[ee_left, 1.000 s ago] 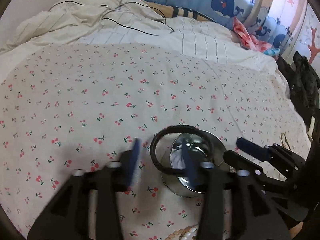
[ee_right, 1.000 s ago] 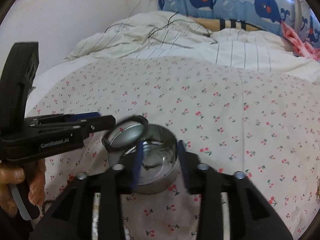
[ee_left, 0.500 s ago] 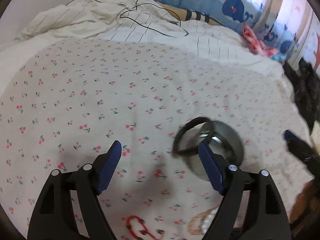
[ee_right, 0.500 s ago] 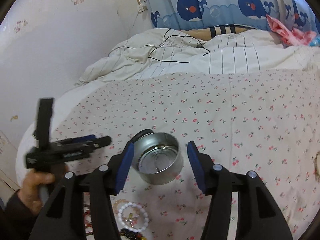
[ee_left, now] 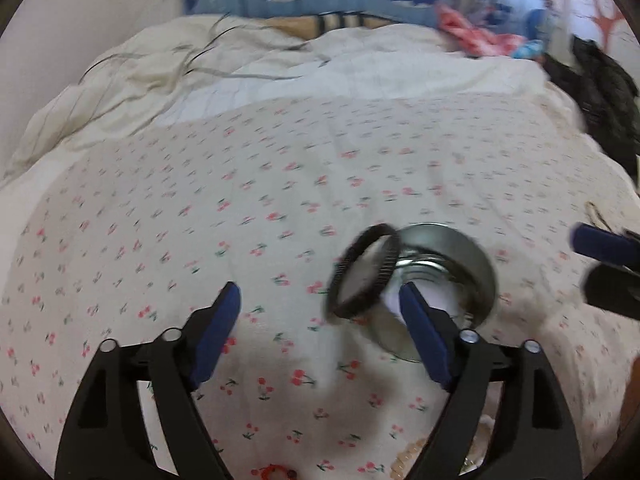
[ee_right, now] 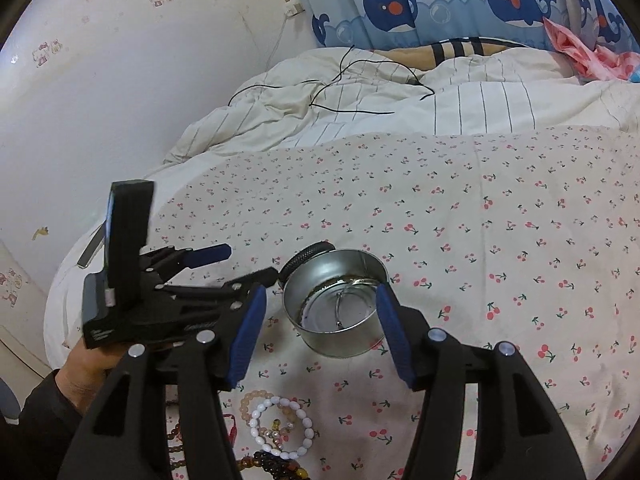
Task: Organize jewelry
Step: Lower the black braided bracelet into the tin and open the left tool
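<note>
A round metal tin [ee_right: 340, 332] stands on the cherry-print sheet [ee_right: 500, 248] with thin silvery hoops [ee_right: 344, 306] inside. A black ribbed bracelet [ee_left: 362, 272] leans upright against the tin's [ee_left: 476, 264] left rim. My left gripper [ee_left: 319, 292] is just short of it; its jaws are opening, wide apart, and the pads touch nothing. From the right wrist view the left gripper [ee_right: 250, 263] is held by a hand, left of the bracelet [ee_right: 306, 254]. My right gripper [ee_right: 320, 292] is open in front of the tin, clear of it. Bead bracelets [ee_right: 280, 428] lie near the front.
A rumpled striped duvet [ee_right: 360, 96] with a black cable [ee_right: 340, 80] fills the far end of the bed. The wall [ee_right: 120, 80] runs along the left, whale curtains [ee_right: 440, 4] behind. Dark clothes [ee_left: 600, 92] pile at the right edge. The right gripper [ee_left: 584, 258] shows at the right.
The left jaws spread wide and drew back; the black bracelet, between them before, now leans on the tin's rim. The right jaws widened and pulled back from the tin.
</note>
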Demonstrator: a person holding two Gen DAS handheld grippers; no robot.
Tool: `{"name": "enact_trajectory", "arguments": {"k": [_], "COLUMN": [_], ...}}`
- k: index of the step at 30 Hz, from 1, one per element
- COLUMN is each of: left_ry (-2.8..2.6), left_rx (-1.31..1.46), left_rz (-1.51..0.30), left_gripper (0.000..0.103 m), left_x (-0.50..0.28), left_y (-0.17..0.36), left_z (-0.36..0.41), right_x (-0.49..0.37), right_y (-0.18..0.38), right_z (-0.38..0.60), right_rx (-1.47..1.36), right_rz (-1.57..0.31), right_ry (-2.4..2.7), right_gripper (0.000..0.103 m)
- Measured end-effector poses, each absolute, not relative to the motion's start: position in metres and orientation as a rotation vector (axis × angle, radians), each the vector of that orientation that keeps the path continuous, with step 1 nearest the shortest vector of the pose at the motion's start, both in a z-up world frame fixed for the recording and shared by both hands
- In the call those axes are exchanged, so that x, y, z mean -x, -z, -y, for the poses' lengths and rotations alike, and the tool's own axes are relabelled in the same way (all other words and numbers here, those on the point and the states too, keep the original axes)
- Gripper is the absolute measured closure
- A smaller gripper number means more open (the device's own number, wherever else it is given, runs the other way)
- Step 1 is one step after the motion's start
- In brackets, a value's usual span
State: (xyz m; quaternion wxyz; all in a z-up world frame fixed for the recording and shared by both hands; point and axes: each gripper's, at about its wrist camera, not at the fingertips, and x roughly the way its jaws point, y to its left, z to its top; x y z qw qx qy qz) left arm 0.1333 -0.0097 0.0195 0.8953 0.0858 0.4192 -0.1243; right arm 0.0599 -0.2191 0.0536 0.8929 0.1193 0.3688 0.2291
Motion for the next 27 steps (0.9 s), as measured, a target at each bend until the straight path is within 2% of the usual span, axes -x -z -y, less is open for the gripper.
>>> {"name": "enact_trajectory", "arguments": {"k": [8,10,11,12,17,27], "left_ry": [0.286,0.29,0.293,0.3,0.306,0.358], "left_rx": [-0.126,-0.068,-0.033,-0.015,0.007,0.084], "left_rz": [-0.878,-0.9,-0.934,-0.95,-0.927,-0.843], "left_gripper": [0.019,0.035,0.057,0.071,0.086,0.087], "left_x": [-0.144,-0.147,-0.15,-0.152,-0.149,-0.142], "left_y": [0.002,0.007,0.01,0.013,0.007,-0.031], "left_z": [0.022,0.018,0.016,0.014,0.012,0.004], "right_x": [-0.058,-0.059,-0.059,-0.059,-0.057,-0.057], "right_y": [-0.051,-0.05,-0.051,-0.05,-0.05,-0.047], "right_z": [0.218,0.218,0.218,0.219,0.218,0.217], "right_rx": [-0.251,-0.252,-0.254,-0.256,-0.254,-0.255], "right_rz": [-0.772,-0.774,-0.774,-0.776,-0.774,-0.78], "right_ry": [-0.487,-0.486,-0.484,-0.482,-0.483,-0.484], "right_gripper": [0.046,0.045,0.044,0.043,0.04,0.039]}}
